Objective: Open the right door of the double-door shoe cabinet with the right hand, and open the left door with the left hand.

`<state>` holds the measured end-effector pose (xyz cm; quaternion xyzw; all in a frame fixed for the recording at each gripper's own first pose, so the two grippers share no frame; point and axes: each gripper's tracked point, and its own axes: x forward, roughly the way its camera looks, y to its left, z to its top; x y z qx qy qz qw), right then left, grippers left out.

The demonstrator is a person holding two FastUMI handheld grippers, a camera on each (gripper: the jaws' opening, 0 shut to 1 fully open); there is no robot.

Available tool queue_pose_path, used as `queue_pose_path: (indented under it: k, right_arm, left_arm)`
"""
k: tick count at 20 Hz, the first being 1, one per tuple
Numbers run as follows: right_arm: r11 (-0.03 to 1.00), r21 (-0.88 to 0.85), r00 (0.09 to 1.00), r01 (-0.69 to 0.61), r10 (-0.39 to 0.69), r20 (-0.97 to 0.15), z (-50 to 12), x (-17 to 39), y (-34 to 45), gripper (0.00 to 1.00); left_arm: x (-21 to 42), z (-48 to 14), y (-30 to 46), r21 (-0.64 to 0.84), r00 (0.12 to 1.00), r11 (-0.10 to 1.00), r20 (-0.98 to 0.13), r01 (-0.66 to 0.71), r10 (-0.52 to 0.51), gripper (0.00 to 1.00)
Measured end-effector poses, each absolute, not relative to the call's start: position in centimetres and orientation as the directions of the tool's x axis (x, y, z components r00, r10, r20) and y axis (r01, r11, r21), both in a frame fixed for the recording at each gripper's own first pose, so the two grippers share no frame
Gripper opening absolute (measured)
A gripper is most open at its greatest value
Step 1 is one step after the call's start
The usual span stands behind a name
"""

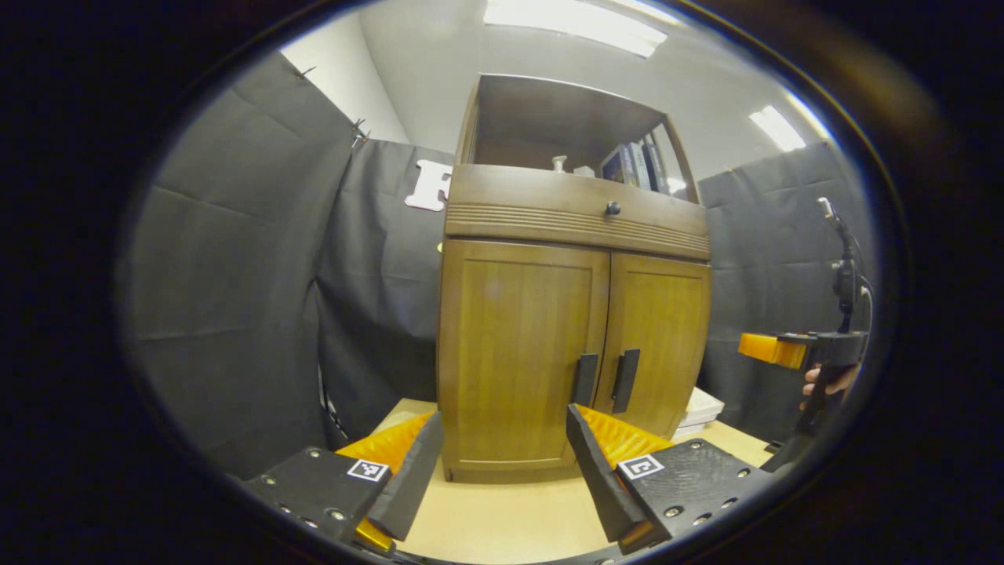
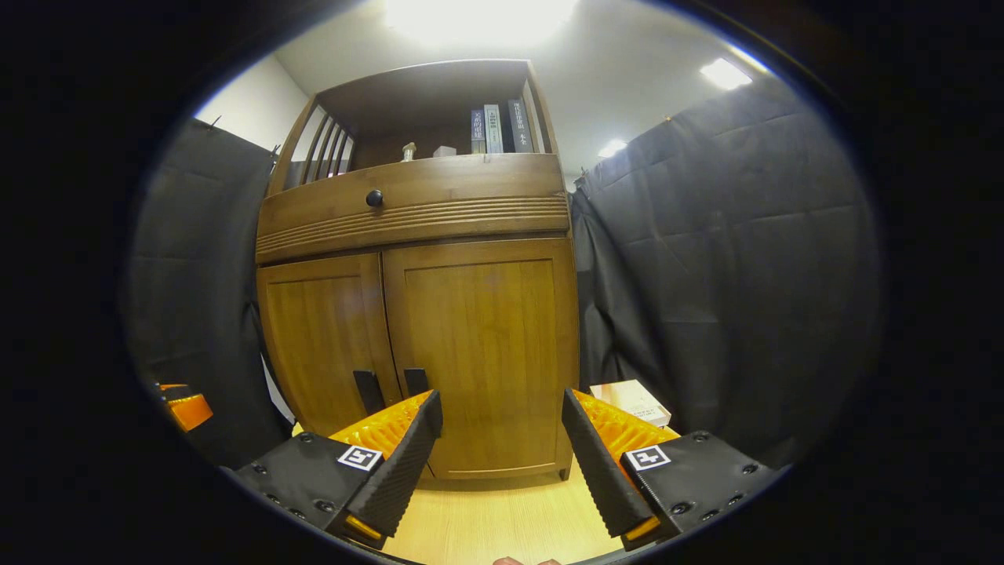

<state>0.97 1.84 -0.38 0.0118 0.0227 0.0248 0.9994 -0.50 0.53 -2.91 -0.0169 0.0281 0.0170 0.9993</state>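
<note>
The shoe cabinet (image 2: 416, 345) stands mid-frame, both doors closed. The right gripper (image 2: 502, 439), jaws spread, faces the right door (image 2: 486, 353), presumably lining up on its handle (image 2: 416, 382). The left gripper (image 1: 506, 451), likewise spread, faces the left door (image 1: 518, 345).

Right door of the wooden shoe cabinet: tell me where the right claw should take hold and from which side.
Grip the dark vertical bar handle at the right wooden door's inner edge, beside the centre seam. Come straight from the front, the open right claw straddling the bar's sides; the bar appears to stand proud of the panel.
</note>
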Motion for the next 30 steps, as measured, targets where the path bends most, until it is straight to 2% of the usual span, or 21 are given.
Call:
queue_pose_path:
  k: [11, 20, 30]
  right_arm:
    - [0.987, 0.037, 0.986, -0.156, 0.158, -0.049, 0.4, 4.7, 5.6, 0.97]
    - [0.974, 0.053, 0.973, -0.222, 0.225, -0.051, 0.9, 8.9, 9.5, 0.95]
    - [0.975, 0.033, 0.97, -0.221, 0.223, -0.097, -2.7, 13.4, 12.6, 0.95]
  left_arm:
    - [-0.4, -3.0, 0.9, -0.012, 0.996, 0.997, -0.056, -0.076, 0.075, 0.92]
    - [0.1, -3.8, 1.6, -0.018, 0.988, 0.993, -0.106, -0.114, 0.111, 0.92]
    - [0.2, -4.0, 1.8, -0.018, 0.979, 0.989, -0.146, -0.149, 0.145, 0.92]
